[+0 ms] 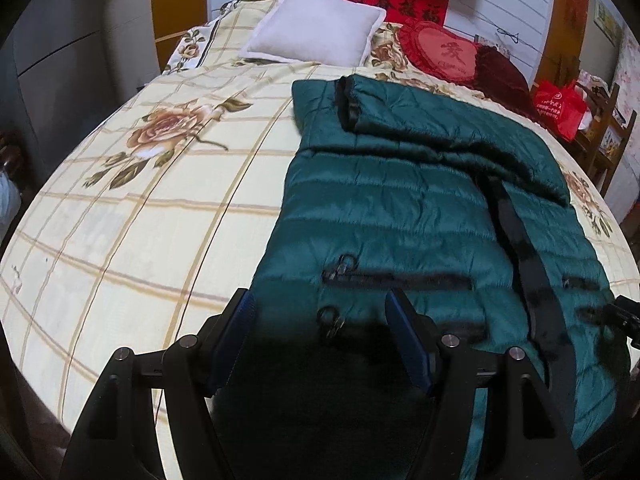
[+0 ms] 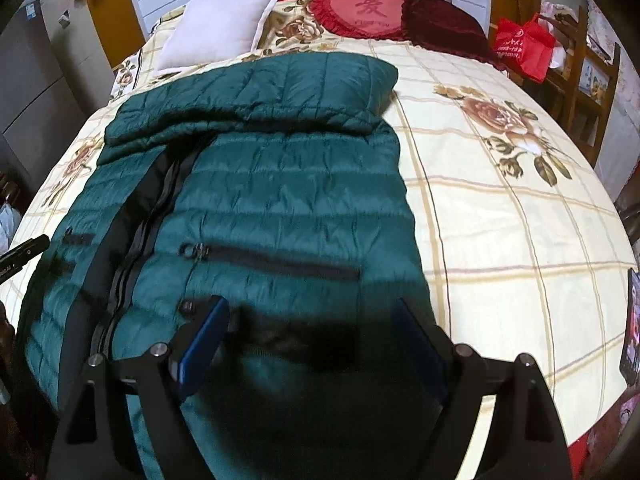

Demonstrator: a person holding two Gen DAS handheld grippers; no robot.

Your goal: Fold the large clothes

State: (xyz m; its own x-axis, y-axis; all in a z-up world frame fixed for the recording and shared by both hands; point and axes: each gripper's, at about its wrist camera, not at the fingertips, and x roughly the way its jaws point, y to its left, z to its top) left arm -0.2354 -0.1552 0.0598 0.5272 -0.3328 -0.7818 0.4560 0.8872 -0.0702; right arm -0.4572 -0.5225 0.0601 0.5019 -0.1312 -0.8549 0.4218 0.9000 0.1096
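**Hovering over the hem, with a slippery fold ahead**

Lying front-up on the bed [image 1: 120, 220], the dark green quilted puffer jacket [image 1: 400, 208] has its sleeves folded across the chest near the collar end, and its black zipper strip [image 2: 132, 248] runs down the length of the body. Its hem lies nearest both cameras.

The left gripper [image 1: 322, 340] hangs over the hem corner on its own side, jaws spread wide with nothing between them; the right gripper [image 2: 308, 344] does the same over the opposite corner, equally spread and empty. Neither pad appears to touch the fabric, though shadow hides the cloth directly beneath them.

The likely next move is pinching both hem corners and carrying them toward the collar. The shiny, puffy shell could slip from the pads, or only the top layer could be caught, leaving the back panel behind. Uneven lifting by the two hands would skew the fold, and dragging could pull the folded sleeves [image 2: 256, 92] loose. The pocket zipper pulls [image 1: 346, 264] could also snag.
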